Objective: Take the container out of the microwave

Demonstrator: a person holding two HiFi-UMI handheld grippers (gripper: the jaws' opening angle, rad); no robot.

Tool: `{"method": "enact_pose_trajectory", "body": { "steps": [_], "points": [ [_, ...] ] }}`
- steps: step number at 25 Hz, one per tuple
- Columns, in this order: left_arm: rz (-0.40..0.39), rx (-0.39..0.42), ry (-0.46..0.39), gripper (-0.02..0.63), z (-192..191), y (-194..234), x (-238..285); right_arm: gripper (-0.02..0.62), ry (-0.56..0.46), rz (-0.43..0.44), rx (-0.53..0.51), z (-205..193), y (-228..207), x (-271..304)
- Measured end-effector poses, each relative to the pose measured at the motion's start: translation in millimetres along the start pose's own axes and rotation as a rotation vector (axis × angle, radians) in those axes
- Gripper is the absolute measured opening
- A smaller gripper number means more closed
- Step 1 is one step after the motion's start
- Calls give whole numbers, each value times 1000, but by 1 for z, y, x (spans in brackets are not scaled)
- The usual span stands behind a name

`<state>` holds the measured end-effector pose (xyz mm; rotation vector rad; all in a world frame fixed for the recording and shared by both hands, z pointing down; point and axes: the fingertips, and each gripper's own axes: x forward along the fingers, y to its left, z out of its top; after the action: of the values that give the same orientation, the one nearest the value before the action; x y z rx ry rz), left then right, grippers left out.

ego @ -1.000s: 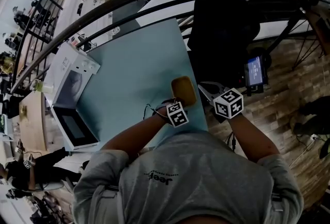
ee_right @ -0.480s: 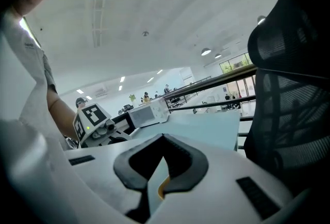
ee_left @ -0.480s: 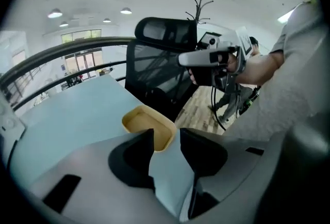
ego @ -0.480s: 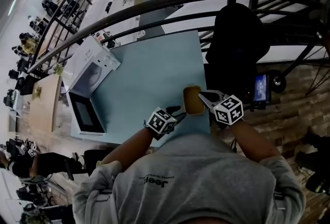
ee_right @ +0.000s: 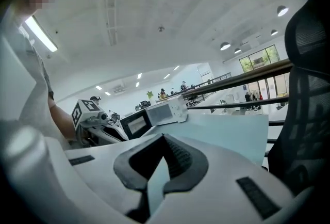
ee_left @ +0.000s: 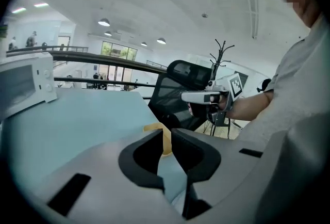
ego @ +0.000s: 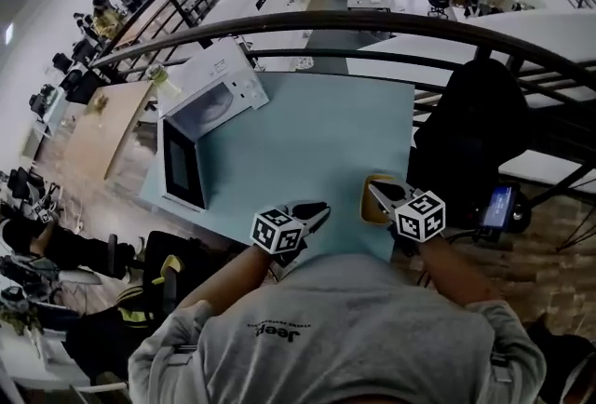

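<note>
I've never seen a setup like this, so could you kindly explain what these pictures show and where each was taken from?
A person holds a two-jaw gripper in each hand. One picture comes from a head camera looking down; the others from cameras riding on each gripper. On the blue table stand a microwave, door open, and a yellow container, already outside it. The left gripper has just been closing, a narrow gap left, nothing between its jaws; the right gripper is shut and empty.

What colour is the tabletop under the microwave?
Pale blue; the tabletop shows best in the head view.
</note>
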<state>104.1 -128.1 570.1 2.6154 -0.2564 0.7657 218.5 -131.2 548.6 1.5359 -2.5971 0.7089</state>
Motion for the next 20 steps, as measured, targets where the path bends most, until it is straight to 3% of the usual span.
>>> {"method": "enact_pose_trajectory", "body": {
  "steps": [6,13,20],
  "points": [
    [100,-112,-121,48,-20,29,-71,18,29,65,-3,-2,31,29],
    [169,-214,-233,35,-67,48,-166,18,56,66,11,-14,85,57],
    [211,-181,-316,28,-107,53,-263,18,30,67,-34,-5,171,80]
  ]
}}
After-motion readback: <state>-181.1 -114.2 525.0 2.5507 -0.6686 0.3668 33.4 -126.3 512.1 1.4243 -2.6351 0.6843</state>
